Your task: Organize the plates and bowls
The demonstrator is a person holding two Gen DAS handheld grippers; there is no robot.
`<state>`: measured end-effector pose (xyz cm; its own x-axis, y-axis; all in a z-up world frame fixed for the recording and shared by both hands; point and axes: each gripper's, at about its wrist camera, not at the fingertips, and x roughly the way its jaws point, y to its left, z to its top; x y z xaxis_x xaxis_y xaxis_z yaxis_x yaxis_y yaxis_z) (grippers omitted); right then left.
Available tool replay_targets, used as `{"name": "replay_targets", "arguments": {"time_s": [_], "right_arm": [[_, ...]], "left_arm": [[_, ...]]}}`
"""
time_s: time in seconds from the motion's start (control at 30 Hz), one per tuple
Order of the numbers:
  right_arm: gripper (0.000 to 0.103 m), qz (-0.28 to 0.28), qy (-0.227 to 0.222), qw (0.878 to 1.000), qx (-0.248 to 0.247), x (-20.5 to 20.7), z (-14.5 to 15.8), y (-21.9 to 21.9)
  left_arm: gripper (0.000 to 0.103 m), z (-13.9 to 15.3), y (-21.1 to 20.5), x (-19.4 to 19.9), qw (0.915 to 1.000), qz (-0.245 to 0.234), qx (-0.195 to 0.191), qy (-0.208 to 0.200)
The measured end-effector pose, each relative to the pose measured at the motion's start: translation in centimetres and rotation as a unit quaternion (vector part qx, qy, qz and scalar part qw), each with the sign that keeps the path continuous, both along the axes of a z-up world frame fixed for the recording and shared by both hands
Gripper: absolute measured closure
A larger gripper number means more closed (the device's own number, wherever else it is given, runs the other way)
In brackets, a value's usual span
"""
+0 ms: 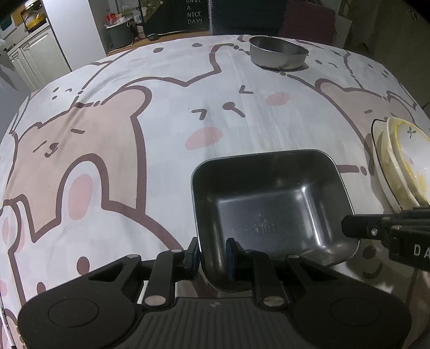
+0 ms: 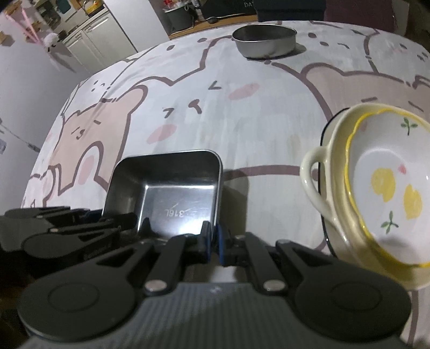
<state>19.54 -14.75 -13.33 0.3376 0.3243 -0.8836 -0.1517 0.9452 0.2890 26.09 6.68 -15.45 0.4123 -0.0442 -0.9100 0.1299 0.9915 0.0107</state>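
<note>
A square steel dish (image 1: pixel 271 204) is held over the near part of the table. My left gripper (image 1: pixel 212 255) is shut on its near left corner. My right gripper (image 2: pixel 214 241) is shut on its near right corner (image 2: pixel 217 212); the dish also shows in the right wrist view (image 2: pixel 166 188). A stack of ceramic dishes, a white bowl with yellow fruit (image 2: pixel 387 193) inside a cream handled bowl (image 2: pixel 322 188) on a dark-rimmed plate, sits to the right (image 1: pixel 397 161). A round steel bowl (image 1: pixel 278 52) stands at the far side (image 2: pixel 264 40).
The table wears a cloth with pink and white bear drawings (image 1: pixel 107 134). Beyond the far edge are a grey bin (image 1: pixel 119 33), white cabinets (image 1: pixel 35 53) and a dark "have a nice day" sign (image 1: pixel 193 12).
</note>
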Motion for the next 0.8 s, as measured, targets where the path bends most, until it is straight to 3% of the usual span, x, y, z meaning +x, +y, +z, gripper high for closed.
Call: {"name": "replay_targets", "arguments": {"time_s": [0.4, 0.47, 0.6, 0.8], "right_arm": [[0.092, -0.005, 0.006, 1.0, 0.006, 0.4, -0.3, -0.5], [0.09, -0.004, 0.006, 1.0, 0.007, 0.3, -0.3, -0.5], [0.09, -0.001, -0.001, 1.0, 0.013, 0.2, -0.1, -0.5], [0.061, 0.01, -0.019, 1.0, 0.011, -0.3, 0.5, -0.2]], "left_arm": [[0.078, 0.1, 0.2, -0.1, 1.0, 0.002, -0.008, 0.005], [0.07, 0.3, 0.2, -0.2, 0.9999, 0.002, -0.013, 0.004], [0.045, 0.8, 0.4, -0.5, 0.9997, 0.006, -0.022, -0.004], [0.025, 1.8, 0.9, -1.1, 0.9994, 0.014, -0.026, -0.019]]}}
